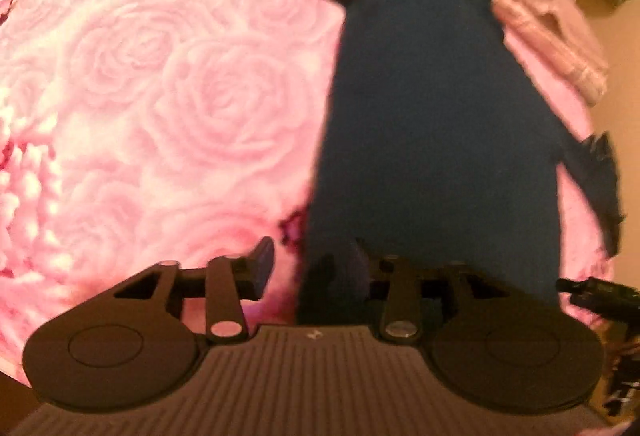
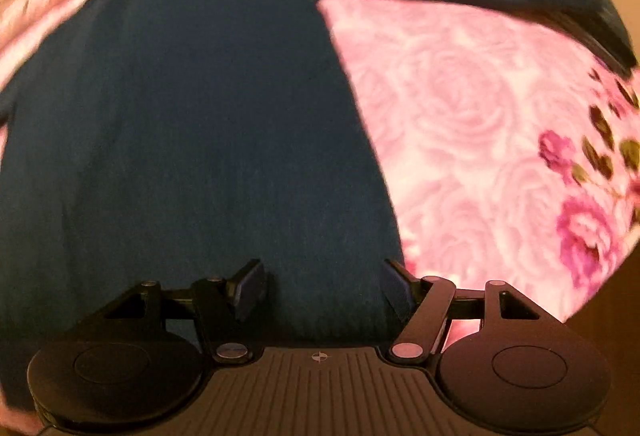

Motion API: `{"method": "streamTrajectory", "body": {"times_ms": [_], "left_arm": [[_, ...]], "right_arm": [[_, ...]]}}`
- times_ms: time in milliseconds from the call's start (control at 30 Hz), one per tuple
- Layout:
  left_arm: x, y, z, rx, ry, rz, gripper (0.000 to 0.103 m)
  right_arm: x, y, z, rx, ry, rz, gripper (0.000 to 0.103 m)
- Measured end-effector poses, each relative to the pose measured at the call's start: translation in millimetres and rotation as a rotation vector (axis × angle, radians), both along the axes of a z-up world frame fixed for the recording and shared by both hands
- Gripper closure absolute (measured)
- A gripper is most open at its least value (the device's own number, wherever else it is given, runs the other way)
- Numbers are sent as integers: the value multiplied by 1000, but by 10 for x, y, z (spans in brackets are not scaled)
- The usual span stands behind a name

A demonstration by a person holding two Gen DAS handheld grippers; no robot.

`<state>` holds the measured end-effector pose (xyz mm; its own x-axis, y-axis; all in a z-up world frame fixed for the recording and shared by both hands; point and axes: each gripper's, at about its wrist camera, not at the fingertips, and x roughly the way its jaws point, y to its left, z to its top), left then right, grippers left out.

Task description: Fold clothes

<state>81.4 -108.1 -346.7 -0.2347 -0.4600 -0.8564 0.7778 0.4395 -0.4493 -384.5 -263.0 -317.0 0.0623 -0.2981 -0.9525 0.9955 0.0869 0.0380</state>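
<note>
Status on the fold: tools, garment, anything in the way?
Left tool open, empty, over the shirt's edge. Right tool open, empty, above the dark long-sleeved shirt. Shirt flat on rose-print blanket, sleeves spread, unfolded. Nothing in the way.

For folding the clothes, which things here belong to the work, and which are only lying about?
Belong to the work:
- dark blue long-sleeved top, spread flat, sleeves stretched out
- left claw, open
- right claw, open

Only lying about:
- pink rose-patterned blanket beneath the top
- bunched pink cloth beyond the collar
</note>
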Motion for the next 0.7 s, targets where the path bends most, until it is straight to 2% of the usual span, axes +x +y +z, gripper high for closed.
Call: {"method": "streamTrajectory", "body": {"times_ms": [67,100,167,233,267,300,333,367,400,467,500,633,667,700], "left_arm": [[-10,23,-84,11,53,15,53],[-29,58,-154,31,67,17,53],[-74,143,-275,55,92,23,54],[-157,249,-335,37,100,24,58],[-220,286,-342,21,91,16,65],[-278,295,-352,19,73,-5,88],[-335,286,-364,26,49,-32,98],[-375,287,-343,18,24,-48,98],[-404,295,-302,1,-1,-58,98],[-426,355,-192,-34,-49,-54,98],[-435,401,-183,-29,-60,-46,98],[-551,518,-245,50,-111,-34,93],[-595,507,-192,57,-146,-31,92],[-637,482,-124,72,-185,-28,89]], "right_arm": [[-120,-10,-23,17,-40,-67,34],[-191,-4,-70,35,-48,-93,29],[-349,44,-175,56,-31,-143,25],[-522,145,-303,70,-45,-168,25],[-598,210,-350,63,-74,-177,25],[-639,260,-368,51,-88,-171,30],[-642,285,-355,40,-91,-141,36],[-636,300,-333,35,-95,-102,59],[-644,301,-304,37,-110,-74,91],[-686,284,-230,42,-135,-34,90],[-712,277,-188,28,-125,-14,91],[-1021,260,-304,85,-170,-12,89],[-1002,238,-283,91,-175,1,85],[-984,211,-255,106,-165,21,69]]}}
